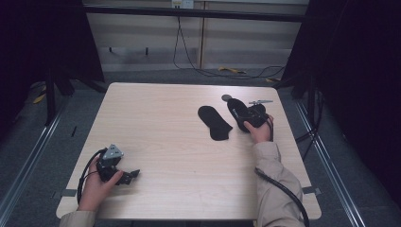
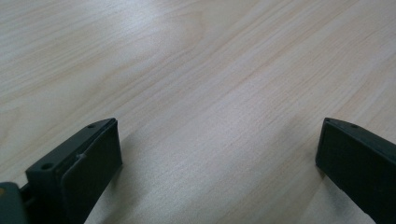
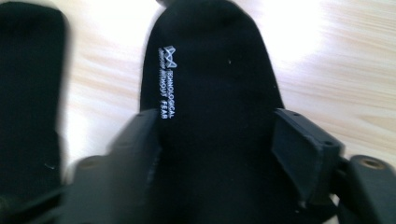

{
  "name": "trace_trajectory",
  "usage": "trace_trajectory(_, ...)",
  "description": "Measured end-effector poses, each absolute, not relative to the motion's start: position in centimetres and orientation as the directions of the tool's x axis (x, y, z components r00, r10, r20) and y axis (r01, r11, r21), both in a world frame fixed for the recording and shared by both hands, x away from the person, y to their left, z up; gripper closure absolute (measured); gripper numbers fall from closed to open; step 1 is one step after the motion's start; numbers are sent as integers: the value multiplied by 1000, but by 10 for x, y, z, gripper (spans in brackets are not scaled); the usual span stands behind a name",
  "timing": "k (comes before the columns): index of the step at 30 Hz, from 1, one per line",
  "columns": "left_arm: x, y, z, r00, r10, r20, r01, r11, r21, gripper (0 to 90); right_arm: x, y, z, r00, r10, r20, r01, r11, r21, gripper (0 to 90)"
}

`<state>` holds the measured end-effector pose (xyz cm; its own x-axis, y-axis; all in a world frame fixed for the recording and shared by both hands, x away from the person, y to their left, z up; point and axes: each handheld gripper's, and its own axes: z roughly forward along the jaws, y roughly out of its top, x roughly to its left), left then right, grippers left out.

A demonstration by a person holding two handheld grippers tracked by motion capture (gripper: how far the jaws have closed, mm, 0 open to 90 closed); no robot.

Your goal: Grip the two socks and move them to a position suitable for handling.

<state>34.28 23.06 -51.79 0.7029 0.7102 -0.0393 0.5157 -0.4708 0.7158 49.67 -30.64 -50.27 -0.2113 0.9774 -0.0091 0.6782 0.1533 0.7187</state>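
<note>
Right gripper (image 3: 215,154) pinches a black sock (image 3: 210,70) bearing white lettering; left gripper (image 2: 219,158) spread over bare table (image 2: 210,70).

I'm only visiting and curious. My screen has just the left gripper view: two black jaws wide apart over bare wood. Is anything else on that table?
Observer: Yes. A black insole lies on the far right part of the table, with a second insole just to its right.
Visitor: Is anyone touching them?
Observer: The right hand-held gripper is at the second insole, with one jaw on each side of it. I cannot tell whether it squeezes.
Visitor: Is anything written on that one?
Observer: Yes. The right gripper view shows a small white logo and lettering near one edge.
</note>
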Motion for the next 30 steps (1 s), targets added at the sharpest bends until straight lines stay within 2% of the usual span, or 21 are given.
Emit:
trace_trajectory(1, 343, 231, -518, 703, 710, -39, 515, -471, 716, 0, 494, -308, -501, -200, 980, 0, 681, 139, 719, 713)
trace_trajectory(2, 343, 231, -518, 703, 710, -41, 516, -471, 715, 0, 493, -310, -500, -198, 980, 21, 689, 124, 714, 770)
trace_trajectory(3, 343, 231, -518, 703, 710, -41, 516, -471, 715, 0, 493, -310, -500, -198, 980, 21, 689, 124, 714, 770)
trace_trajectory(4, 343, 231, -518, 704, 709, -40, 516, -472, 715, 0, 488, -312, -497, -179, 984, 11, 687, 117, 717, 840)
trace_trajectory(11, 343, 231, -518, 704, 709, -40, 515, -471, 716, 0, 472, -316, -479, -211, 977, 11, 641, 130, 756, 849)
trace_trajectory(18, 343, 231, -518, 703, 710, -42, 516, -469, 717, 0, 449, -309, -444, -308, 951, -9, 556, 187, 810, 849)
trace_trajectory(20, 343, 231, -518, 703, 710, -41, 516, -469, 717, 0, 435, -297, -429, -386, 922, -19, 511, 231, 828, 849)
trace_trajectory(21, 343, 231, -518, 703, 710, -41, 516, -469, 717, 0, 435, -297, -429, -386, 922, -19, 511, 231, 828, 849)
trace_trajectory(22, 343, 231, -518, 703, 710, -41, 516, -469, 717, 0, 424, -284, -418, -442, 897, -16, 481, 252, 840, 849)
trace_trajectory(24, 343, 231, -518, 703, 710, -42, 516, -469, 717, 0, 417, -276, -412, -476, 879, -22, 462, 271, 845, 849)
trace_trajectory(26, 343, 231, -518, 703, 710, -41, 516, -470, 716, 0, 393, -247, -396, -587, 808, -50, 391, 337, 856, 848)
trace_trajectory(27, 343, 231, -518, 703, 710, -41, 516, -470, 716, 0, 393, -247, -396, -587, 808, -50, 391, 337, 856, 848)
trace_trajectory(30, 343, 231, -518, 703, 710, -41, 517, -470, 715, 0, 364, -215, -391, -698, 713, -60, 320, 387, 865, 847)
